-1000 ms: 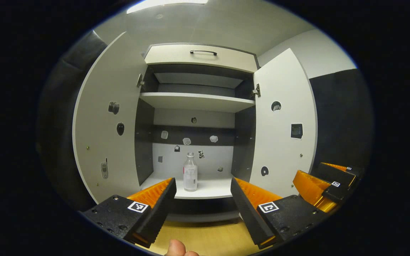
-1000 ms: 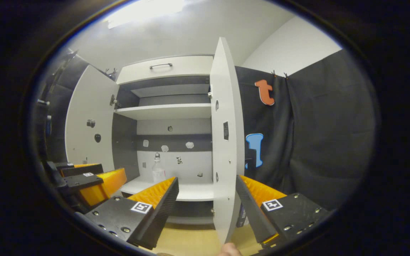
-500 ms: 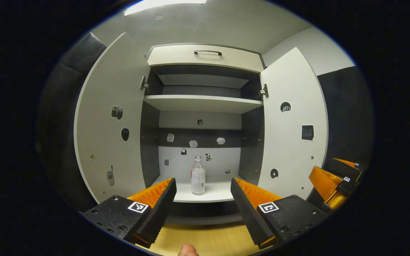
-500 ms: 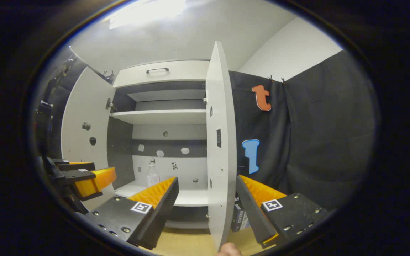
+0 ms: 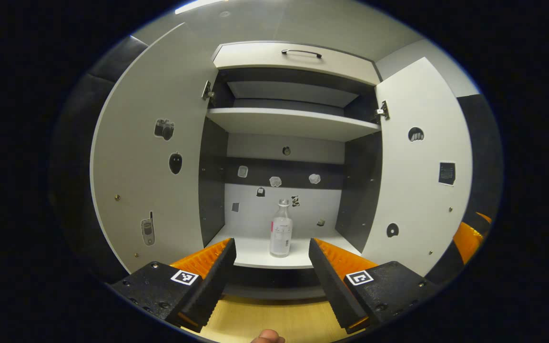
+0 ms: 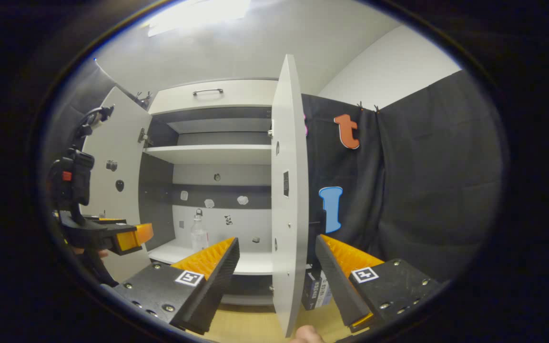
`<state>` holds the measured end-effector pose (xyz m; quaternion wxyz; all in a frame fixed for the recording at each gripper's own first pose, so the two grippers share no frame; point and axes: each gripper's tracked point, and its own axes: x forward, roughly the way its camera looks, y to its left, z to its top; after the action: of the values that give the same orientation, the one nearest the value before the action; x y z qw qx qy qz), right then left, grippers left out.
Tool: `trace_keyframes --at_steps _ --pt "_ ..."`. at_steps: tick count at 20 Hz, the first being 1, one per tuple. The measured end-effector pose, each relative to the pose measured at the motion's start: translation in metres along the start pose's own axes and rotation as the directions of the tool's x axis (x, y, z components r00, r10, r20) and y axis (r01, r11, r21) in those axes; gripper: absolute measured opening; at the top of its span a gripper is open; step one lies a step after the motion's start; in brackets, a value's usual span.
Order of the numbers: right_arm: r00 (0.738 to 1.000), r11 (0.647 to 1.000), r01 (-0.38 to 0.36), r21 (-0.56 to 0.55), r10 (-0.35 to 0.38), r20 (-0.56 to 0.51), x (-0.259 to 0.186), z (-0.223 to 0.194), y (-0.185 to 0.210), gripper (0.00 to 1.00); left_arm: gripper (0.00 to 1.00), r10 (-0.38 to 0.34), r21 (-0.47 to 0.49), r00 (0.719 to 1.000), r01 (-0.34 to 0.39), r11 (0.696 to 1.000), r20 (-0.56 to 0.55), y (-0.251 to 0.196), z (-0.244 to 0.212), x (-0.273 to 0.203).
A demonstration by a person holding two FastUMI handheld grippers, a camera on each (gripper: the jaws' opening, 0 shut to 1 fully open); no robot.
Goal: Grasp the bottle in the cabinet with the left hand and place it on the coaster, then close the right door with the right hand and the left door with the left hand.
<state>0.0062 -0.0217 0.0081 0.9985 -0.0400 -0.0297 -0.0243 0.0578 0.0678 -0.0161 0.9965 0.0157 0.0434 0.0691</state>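
Setting: we record a staged test booth, not a lived-in home. Evidence: black cloth wall [image 6: 427, 181] hung by clips behind a lone white cabinet [image 5: 298, 121]; small picture stickers [image 5: 164, 129] dotted across its doors and back panel; near-bare shelves; plain white ceiling with strip light [image 6: 198, 12].

I get light from a ceiling panel [image 6: 198, 12] overhead, blown out to glare in the right gripper view. The cabinet [image 5: 293, 121] interior reads dim, with shadow under its shelf [image 5: 293, 125]. Heavy fisheye bending at the edges, door [image 5: 150, 157] curved. Centre sharp; rims darken.
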Motion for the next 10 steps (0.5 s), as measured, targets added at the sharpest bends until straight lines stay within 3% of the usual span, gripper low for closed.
trace_keyframes --at_steps 10 --pt "0.992 0.991 0.127 -0.045 -0.127 0.003 -0.004 0.000 -0.042 0.97 0.97 -0.016 -0.018 0.994 0.014 1.000 -0.110 -0.010 -0.030 0.114"
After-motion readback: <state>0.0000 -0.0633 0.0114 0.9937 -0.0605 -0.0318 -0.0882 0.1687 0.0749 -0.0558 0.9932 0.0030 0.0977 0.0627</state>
